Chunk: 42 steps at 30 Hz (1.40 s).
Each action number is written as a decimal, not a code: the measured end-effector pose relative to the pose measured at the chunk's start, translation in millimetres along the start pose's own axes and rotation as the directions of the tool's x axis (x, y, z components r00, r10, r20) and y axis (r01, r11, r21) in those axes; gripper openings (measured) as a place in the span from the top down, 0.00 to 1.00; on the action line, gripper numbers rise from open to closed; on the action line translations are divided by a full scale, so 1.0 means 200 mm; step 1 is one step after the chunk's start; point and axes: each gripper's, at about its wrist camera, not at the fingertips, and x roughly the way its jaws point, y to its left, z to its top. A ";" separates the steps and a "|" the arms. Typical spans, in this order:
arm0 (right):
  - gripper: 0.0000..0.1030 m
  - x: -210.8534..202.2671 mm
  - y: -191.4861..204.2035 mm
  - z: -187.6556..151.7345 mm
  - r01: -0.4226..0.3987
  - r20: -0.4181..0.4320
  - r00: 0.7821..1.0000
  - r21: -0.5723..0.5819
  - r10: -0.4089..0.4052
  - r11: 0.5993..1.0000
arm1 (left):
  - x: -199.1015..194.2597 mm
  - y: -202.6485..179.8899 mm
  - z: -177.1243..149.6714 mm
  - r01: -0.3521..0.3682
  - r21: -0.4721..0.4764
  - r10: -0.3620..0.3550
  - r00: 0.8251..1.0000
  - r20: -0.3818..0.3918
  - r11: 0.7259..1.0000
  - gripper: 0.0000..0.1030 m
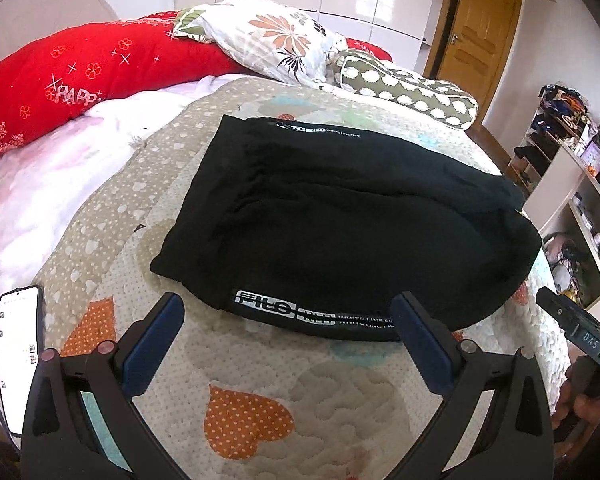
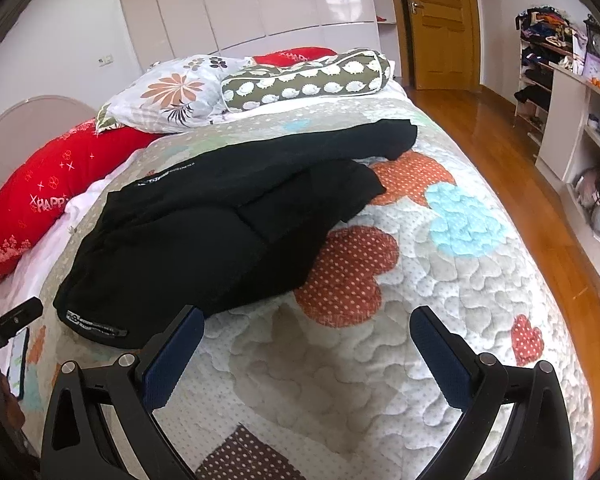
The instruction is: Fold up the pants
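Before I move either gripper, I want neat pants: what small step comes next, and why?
Probably ease the open right gripper forward to the loose leg ends of the black pants. Those ends lie splayed and uneven on the quilt, while the left gripper, also open, holds nothing.

Glossy wardrobe [image 2: 260,0], wooden door [image 2: 440,20]

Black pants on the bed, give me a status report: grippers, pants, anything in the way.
Left gripper open, empty. Right gripper open, empty. Black pants folded on the quilt, legs still uneven. Phone at the bed edge, clear of the pants.
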 end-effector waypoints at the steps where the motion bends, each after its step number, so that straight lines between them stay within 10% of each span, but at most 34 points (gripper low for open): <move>1: 0.00 0.01 0.00 0.01 0.001 0.000 1.000 0.000 -0.001 1.000 | 0.00 0.00 0.00 -0.001 -0.002 0.001 1.000 -0.002 1.000 0.00; 27: 0.01 0.32 -0.21 0.20 -0.061 0.010 0.998 0.149 0.060 0.987 | 0.37 0.19 -0.01 0.054 -0.237 -0.077 0.993 -0.091 0.970 0.00; 30: 0.30 0.40 -0.25 0.23 -0.129 0.023 0.992 0.194 0.127 0.972 | 0.39 0.18 0.03 0.088 -0.256 -0.110 0.991 -0.074 0.963 0.08; 32: 0.92 0.44 -0.26 0.25 -0.110 -0.001 0.994 0.199 0.112 0.974 | 0.41 0.18 0.05 0.068 -0.252 -0.091 0.993 -0.079 0.965 0.41; 35: 0.94 0.40 -0.26 0.23 -0.154 0.029 0.988 0.200 0.152 0.968 | 0.40 0.19 0.06 0.147 -0.252 -0.173 0.981 -0.083 0.956 0.82; 42: 0.97 -0.04 -0.23 0.08 -0.188 0.104 0.979 0.109 0.177 0.976 | 0.10 0.22 0.03 0.180 -0.195 -0.186 0.982 -0.017 0.964 0.87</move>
